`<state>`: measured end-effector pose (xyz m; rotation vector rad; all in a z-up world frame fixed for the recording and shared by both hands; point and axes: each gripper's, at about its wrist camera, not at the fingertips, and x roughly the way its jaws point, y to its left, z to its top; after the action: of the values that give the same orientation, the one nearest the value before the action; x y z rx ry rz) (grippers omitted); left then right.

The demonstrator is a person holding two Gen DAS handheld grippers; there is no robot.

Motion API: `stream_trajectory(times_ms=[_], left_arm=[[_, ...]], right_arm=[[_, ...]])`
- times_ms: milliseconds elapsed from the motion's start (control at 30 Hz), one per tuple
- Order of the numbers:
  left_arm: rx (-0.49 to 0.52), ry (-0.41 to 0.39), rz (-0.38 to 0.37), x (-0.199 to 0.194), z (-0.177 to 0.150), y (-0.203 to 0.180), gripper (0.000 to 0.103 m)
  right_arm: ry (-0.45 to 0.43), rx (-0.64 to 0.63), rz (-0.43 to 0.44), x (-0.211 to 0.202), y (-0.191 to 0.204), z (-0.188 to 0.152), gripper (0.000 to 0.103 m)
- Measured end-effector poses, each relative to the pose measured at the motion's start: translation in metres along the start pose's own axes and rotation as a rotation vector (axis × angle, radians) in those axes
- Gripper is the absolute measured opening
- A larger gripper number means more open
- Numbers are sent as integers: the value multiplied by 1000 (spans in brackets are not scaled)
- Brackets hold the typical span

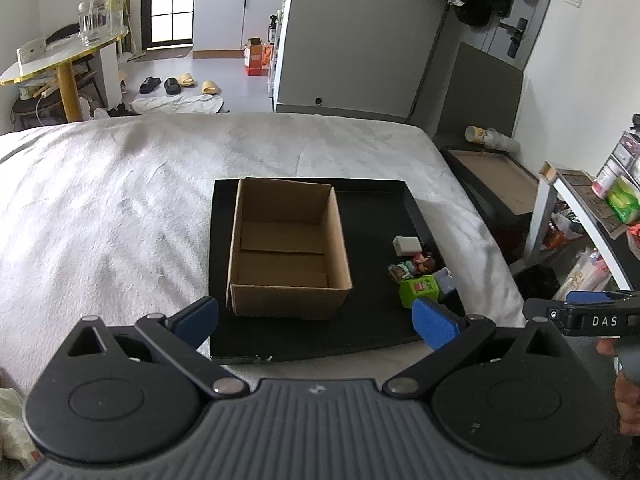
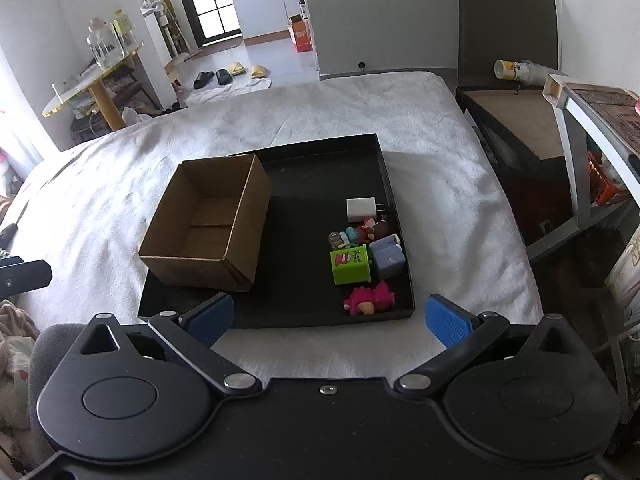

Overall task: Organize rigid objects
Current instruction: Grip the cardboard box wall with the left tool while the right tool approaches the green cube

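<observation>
An open, empty cardboard box stands on the left part of a black tray on the bed. Small items cluster on the tray's right side: a white charger, a green cube, a lavender box, small figurines and a pink plush toy. My left gripper hovers open in front of the box. Before the tray's near edge, my right gripper is open with nothing between its fingers.
The tray lies on a white bedspread. To the right of the bed are a dark side table and a shelf. The right gripper's body shows at the left view's right edge.
</observation>
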<state>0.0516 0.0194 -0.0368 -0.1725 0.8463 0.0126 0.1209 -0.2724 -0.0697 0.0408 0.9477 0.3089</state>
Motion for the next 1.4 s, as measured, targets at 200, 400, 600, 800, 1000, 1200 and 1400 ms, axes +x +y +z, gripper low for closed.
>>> stream_trajectory(times_ms=[200, 400, 600, 800, 1000, 1200, 1400], left_arm=[[-22, 22, 20, 20, 7, 13, 102], [-43, 49, 32, 42, 15, 23, 100], [-77, 72, 53, 62, 19, 35, 98], [-112, 93, 64, 81, 23, 47, 88], [-143, 119, 86, 104, 26, 60, 71], [-165, 147, 96, 127, 25, 72, 60], [-202, 190, 96, 152, 24, 84, 50]], right_arm=[[16, -14, -7, 17, -1, 12, 103], [41, -8, -10, 35, -4, 23, 103], [55, -15, -14, 50, -4, 31, 102], [70, -5, -17, 66, -6, 37, 97], [87, -9, -16, 81, -7, 39, 90], [121, -14, -15, 103, -8, 38, 81], [159, -1, -36, 129, -9, 36, 80]])
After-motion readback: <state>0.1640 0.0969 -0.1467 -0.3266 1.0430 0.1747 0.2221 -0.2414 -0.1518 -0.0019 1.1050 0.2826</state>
